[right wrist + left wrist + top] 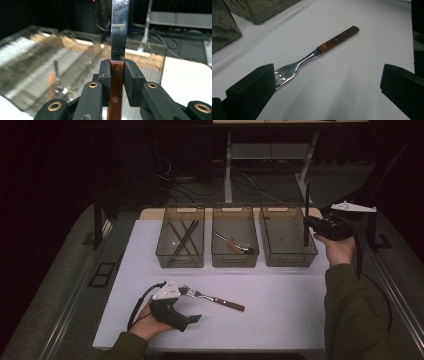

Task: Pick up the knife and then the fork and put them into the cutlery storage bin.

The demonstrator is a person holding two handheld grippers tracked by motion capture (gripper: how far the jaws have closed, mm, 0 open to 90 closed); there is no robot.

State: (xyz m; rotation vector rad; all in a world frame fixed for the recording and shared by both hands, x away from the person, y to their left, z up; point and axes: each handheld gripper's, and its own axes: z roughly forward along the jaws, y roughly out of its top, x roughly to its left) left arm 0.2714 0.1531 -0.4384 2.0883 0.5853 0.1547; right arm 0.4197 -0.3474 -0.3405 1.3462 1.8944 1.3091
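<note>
Clamped in my right gripper point(117, 75) is a wooden-handled knife point(119, 40), upright, blade up, over the right-hand bin point(287, 257). Left gripper point(327, 92) rests on the white table point(280, 305), jaws spread wide, the fork point(317, 52) lying between them beside one pad.

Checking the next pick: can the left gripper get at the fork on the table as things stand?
Probably yes. The left gripper is open with the fork lying flat between its jaws, tines by one jaw, nothing else on the table around it.
</note>
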